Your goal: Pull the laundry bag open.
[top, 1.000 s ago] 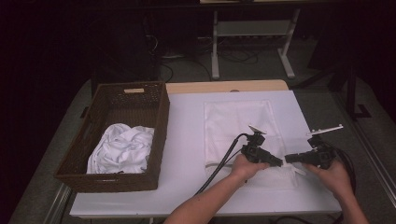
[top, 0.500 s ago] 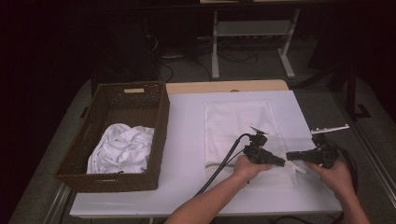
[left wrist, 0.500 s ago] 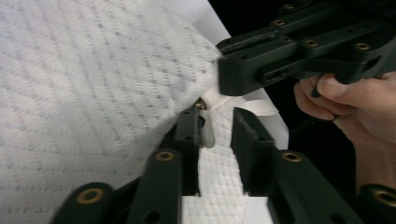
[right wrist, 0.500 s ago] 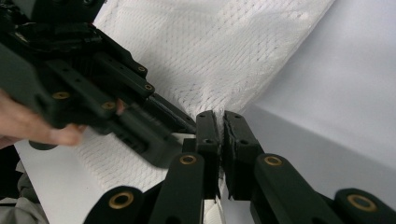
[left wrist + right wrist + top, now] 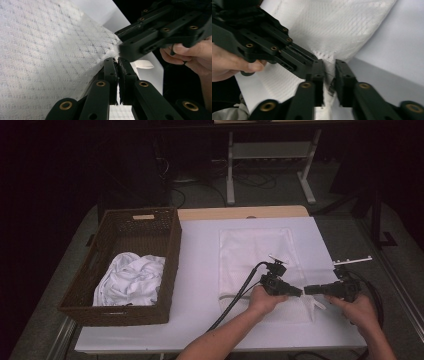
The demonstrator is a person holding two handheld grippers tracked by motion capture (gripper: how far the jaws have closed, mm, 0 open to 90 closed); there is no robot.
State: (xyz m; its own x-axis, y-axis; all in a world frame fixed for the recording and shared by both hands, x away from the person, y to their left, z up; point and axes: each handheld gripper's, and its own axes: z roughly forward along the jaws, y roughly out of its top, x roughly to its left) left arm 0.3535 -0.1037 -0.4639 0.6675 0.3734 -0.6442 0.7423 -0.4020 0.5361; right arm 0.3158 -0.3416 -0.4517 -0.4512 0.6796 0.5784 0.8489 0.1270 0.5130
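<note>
A white waffle-weave towel lies flat on the white table. Both grippers meet at its near right corner. My left gripper points right. Its jaws have just been closing and now pinch the towel's edge, as the left gripper view shows. My right gripper points left, tip to tip with it. Its jaws have just been opening. A small gap stands between them, and a fold of the towel hangs loose in it.
A dark wicker basket stands at the left of the table with crumpled white cloth inside. A black cable trails from the left gripper across the table's front. Beyond the far edge stand a white rack and floor cables.
Both hands keep their place at the towel's near right corner. The towel lies as before.
</note>
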